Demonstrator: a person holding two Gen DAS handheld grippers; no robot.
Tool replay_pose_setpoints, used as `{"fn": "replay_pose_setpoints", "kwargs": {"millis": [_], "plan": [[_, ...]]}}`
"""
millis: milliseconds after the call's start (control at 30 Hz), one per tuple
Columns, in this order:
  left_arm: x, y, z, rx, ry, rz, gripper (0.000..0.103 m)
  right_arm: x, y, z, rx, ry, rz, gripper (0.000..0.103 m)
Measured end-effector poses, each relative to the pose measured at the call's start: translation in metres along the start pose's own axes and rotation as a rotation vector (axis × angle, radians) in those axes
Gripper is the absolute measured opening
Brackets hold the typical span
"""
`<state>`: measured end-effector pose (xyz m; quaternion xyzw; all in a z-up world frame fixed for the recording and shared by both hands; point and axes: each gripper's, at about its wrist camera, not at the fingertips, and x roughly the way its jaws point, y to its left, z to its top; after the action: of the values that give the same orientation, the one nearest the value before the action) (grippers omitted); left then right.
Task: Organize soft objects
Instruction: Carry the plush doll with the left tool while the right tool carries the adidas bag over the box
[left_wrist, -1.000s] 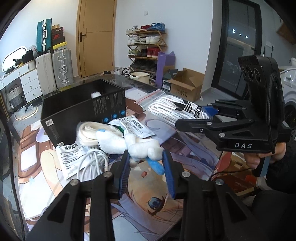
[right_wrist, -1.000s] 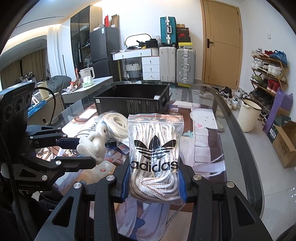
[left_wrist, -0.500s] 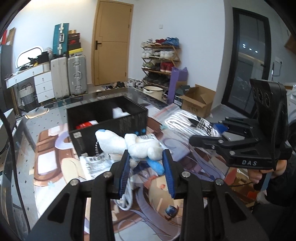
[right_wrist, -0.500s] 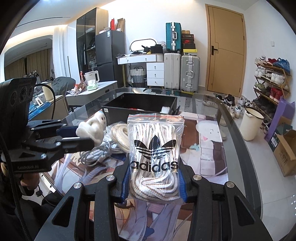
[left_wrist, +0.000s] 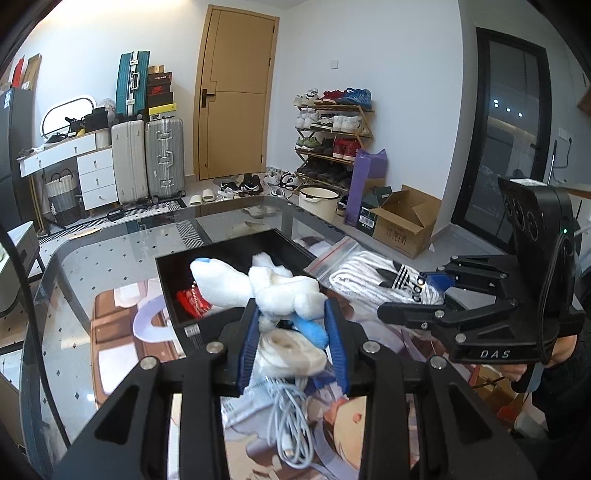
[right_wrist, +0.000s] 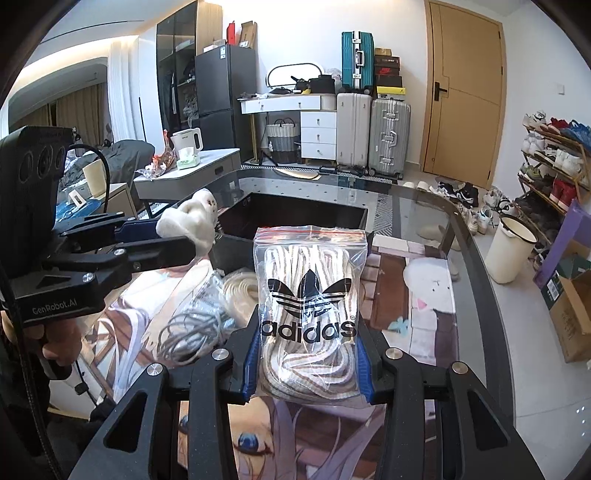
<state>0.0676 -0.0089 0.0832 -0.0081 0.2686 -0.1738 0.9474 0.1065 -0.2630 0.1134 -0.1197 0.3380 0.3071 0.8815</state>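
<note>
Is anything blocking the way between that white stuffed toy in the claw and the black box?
Nothing visible does. The left claw holds the white plush toy in the air, just short of the open black box. The cable bundle lies below on the table.

We see our right gripper clamped on a clear zip bag of cord printed with an adidas logo, held upright above the surface. To the left, our left gripper holds a white plush toy near the black bin. Grey cables lie on the surface below it.
</note>
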Motion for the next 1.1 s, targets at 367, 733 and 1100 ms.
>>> {"fn": "replay_pose_setpoints", "kwargs": {"millis": [367, 733, 1100], "plan": [[0.027, 0.023, 0.019, -0.012, 0.044, 0.01, 0.033, 0.034, -0.008, 0.046, 0.004, 0.077, -0.015, 0.042], [0.055, 0.038, 0.026, -0.025, 0.102, -0.004, 0.033, 0.074, -0.006, 0.077, -0.05, 0.173, -0.021, 0.042], [0.077, 0.046, 0.027, -0.042, 0.148, 0.002, 0.033, 0.113, -0.003, 0.092, -0.082, 0.234, -0.022, 0.042]]}}
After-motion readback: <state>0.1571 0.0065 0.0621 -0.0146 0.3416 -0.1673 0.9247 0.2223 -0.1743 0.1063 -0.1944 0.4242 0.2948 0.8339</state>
